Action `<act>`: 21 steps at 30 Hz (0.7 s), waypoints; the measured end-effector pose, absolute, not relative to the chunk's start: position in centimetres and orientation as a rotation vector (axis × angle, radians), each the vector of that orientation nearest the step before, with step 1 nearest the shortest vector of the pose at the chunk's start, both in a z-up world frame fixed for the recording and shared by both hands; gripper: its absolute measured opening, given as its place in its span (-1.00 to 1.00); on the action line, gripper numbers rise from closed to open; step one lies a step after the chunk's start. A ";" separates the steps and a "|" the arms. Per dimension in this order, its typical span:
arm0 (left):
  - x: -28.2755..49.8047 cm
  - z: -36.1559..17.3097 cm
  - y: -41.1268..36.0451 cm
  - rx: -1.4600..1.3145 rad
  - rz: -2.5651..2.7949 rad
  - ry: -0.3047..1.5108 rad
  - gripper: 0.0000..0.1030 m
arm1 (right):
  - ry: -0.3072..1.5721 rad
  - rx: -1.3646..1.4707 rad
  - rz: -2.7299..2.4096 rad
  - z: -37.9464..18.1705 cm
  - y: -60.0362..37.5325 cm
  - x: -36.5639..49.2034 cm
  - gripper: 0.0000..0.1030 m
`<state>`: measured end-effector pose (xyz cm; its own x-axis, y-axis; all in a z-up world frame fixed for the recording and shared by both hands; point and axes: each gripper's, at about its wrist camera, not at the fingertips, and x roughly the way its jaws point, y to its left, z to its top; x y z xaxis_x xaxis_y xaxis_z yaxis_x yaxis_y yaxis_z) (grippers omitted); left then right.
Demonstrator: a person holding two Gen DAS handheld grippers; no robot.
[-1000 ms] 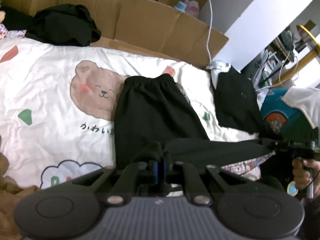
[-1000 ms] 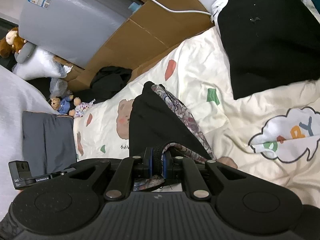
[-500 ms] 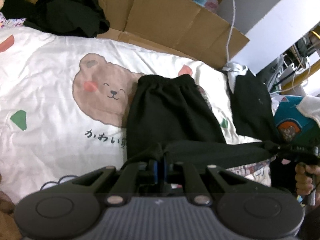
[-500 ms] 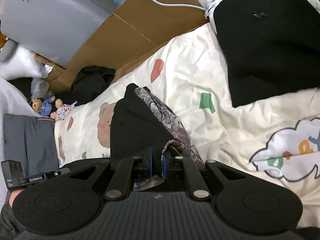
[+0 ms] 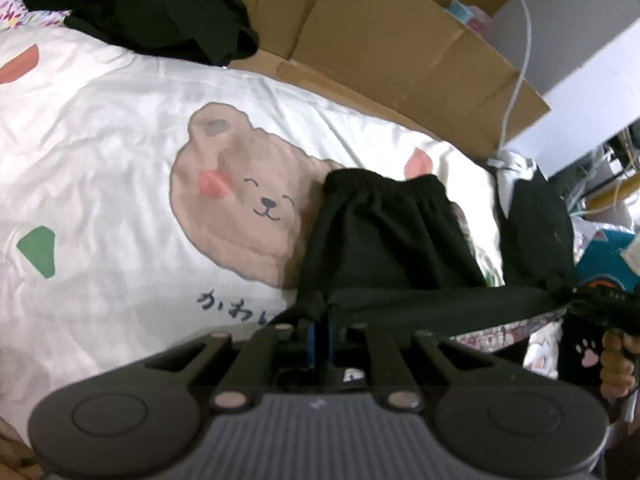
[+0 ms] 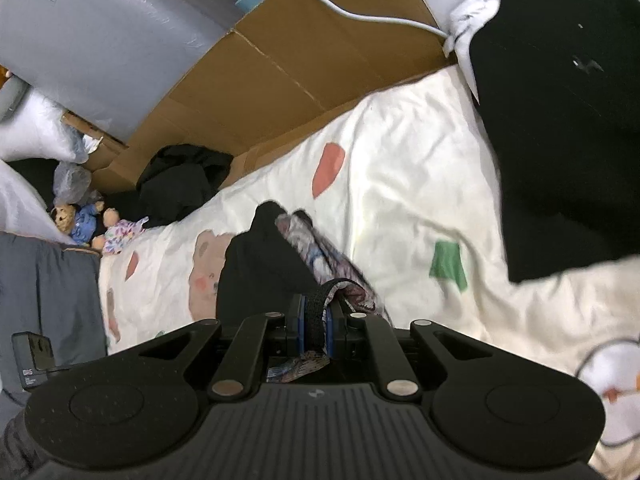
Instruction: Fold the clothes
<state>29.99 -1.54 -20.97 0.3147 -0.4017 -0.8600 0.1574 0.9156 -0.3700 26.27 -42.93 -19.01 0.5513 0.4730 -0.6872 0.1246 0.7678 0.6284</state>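
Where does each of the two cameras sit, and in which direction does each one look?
Left wrist: sits on the left gripper, looks across the white bear-print bedsheet toward the brown cardboard boxes; the person's hand holding the right gripper shows.
Right wrist: sits on the right gripper, looks along the bedsheet toward the boxes; the left device shows at the left edge.
Shared: the black elastic-waist garment that both grippers hold, and the crumpled black clothing pile.

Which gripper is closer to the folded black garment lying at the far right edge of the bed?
Right. The right gripper holds the shorts just in front of the folded black garment; the left gripper is across the shorts' hem, farther away.
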 end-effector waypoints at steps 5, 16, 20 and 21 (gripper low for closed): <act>31.7 -21.5 -1.7 -0.201 -0.377 1.200 -0.87 | 0.959 0.738 0.211 -20.5 -43.0 28.1 -0.80; 33.9 -24.2 -1.7 -0.233 -0.345 1.206 -0.87 | 0.877 0.910 0.213 -25.6 -44.1 29.8 -0.80; 34.4 -24.5 -1.6 -0.268 -0.321 1.193 -0.88 | 0.871 0.918 0.230 -26.3 -44.4 30.7 -0.79; 34.7 -24.5 -1.5 -0.280 -0.311 1.188 -0.88 | 0.867 0.924 0.232 -26.5 -44.4 30.9 -0.79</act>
